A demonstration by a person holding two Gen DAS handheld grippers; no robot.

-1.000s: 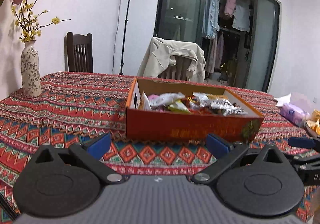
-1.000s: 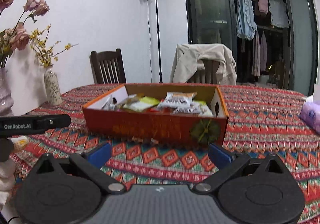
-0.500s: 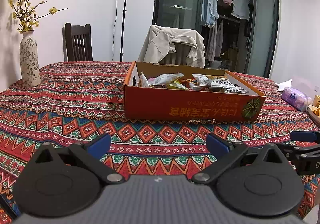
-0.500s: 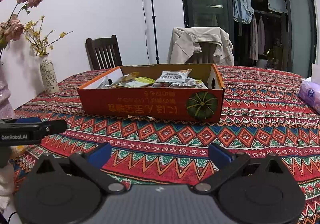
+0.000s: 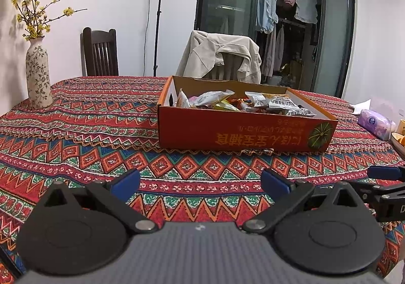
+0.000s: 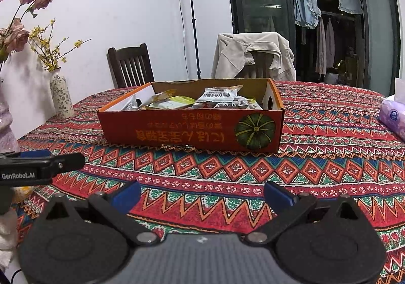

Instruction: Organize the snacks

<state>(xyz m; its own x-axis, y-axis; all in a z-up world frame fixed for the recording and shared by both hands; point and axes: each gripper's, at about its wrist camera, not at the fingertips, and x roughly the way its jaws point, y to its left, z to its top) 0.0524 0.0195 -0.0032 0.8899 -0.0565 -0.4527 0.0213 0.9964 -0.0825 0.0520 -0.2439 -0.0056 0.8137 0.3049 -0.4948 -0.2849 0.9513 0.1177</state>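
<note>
**A:** So where's everything sitting? Both grippers are over the patterned tablecloth [image 5: 96, 132], right?

**B:** Yep. The left gripper [image 5: 200, 184] has its blue-tipped fingers [image 5: 125, 184] spread wide with nothing between them, just tablecloth showing through the gap. Same deal with the right gripper [image 6: 201, 193]: wide apart, empty.

**A:** And the snacks?

**B:** All piled in the orange cardboard box [image 5: 240, 132], straight ahead of both grippers and well apart from the fingertips. From the left gripper it sits ahead and a bit right of centre; from the right gripper the box [image 6: 192, 129] is ahead and slightly left. The snack packets [image 5: 243, 103] are heaped loosely inside, mostly white, silver and yellow wrappers. The print on them is too small for me to read, so I can't tell what they are.

**A:** Anything else around?

**B:** The floral vase [image 5: 38, 76] with yellow sprigs stands far off to the left of the left gripper. A purple tissue pack [image 6: 393, 119] lies ahead and far right of the right gripper. Beyond the box there's a chair with a beige jacket [image 5: 222, 56] draped over it. Also, the right gripper's tip [image 5: 384, 174] pokes into the left wrist view at the right edge, beside the left gripper.
</note>
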